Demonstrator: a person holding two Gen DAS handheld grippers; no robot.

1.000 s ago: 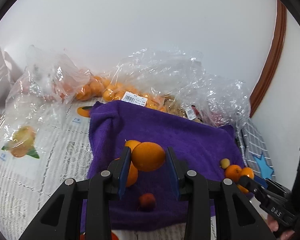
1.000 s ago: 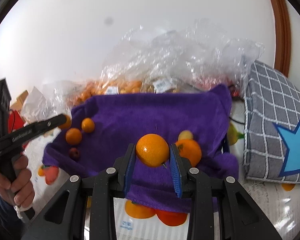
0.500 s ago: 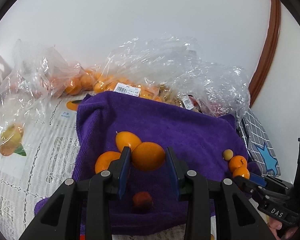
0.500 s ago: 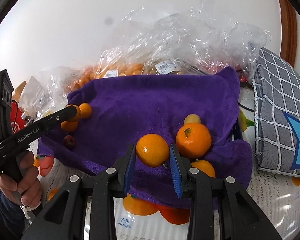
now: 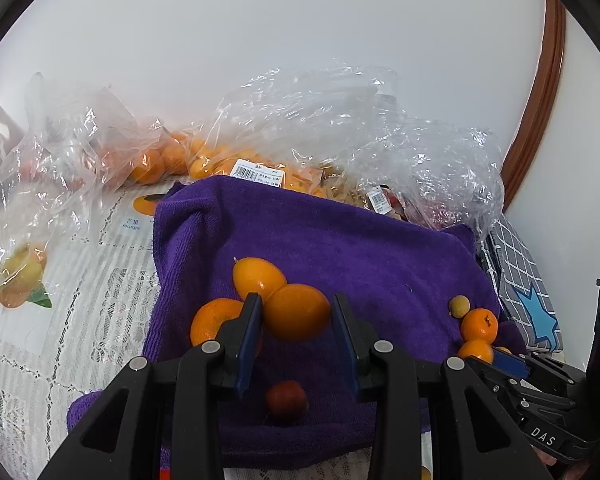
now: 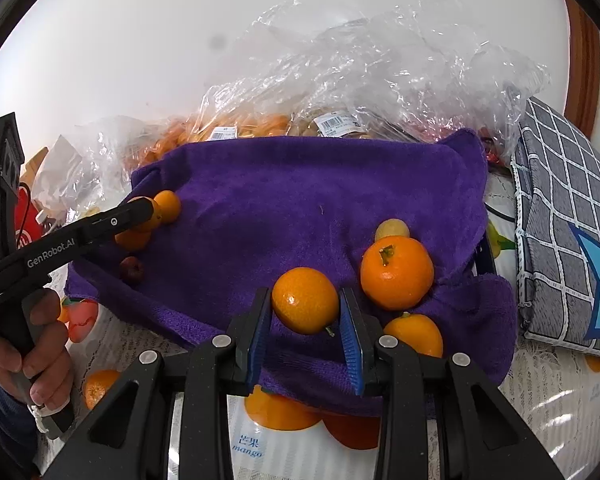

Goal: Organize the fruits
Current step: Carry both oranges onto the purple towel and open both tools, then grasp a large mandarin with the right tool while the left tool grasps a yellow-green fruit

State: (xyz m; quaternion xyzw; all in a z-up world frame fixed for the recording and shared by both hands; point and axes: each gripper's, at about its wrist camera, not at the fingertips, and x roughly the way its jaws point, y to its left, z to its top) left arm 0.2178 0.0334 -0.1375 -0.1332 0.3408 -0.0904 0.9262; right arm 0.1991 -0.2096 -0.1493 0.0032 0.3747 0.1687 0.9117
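The purple towel (image 5: 340,248) fills more of both views than it did a second ago, and more of its near edge is seen, so both cameras have been brought a little lower and closer over it. The fruits lying on it have not been moved. This is judged to mean that 2 more fruits are about to be set down beside their own kind.

In the left wrist view, an oval orange fruit (image 5: 298,312) is held tight in the left gripper (image 5: 296,334), above the towel. A second oval fruit (image 5: 258,278) and a round orange (image 5: 210,322) lie just behind it, and they look like its group. A small dark red fruit (image 5: 286,398) is seen under the jaws and could be bumped when the fruit is lowered.

In the right wrist view, a small round orange (image 6: 305,300) is pinched in the right gripper (image 6: 306,330). A bigger orange with a green stem (image 6: 396,272) lies just beside it, a little yellow fruit (image 6: 392,229) sits behind that, and another orange (image 6: 414,334) lies at the towel's near edge. Little free room is left there, so a set-down fruit could roll off.

Clear plastic bags (image 6: 360,72) with more fruit are piled along the far edge of the towel. A grey checked cloth with a blue star (image 6: 564,240) lies to the right.
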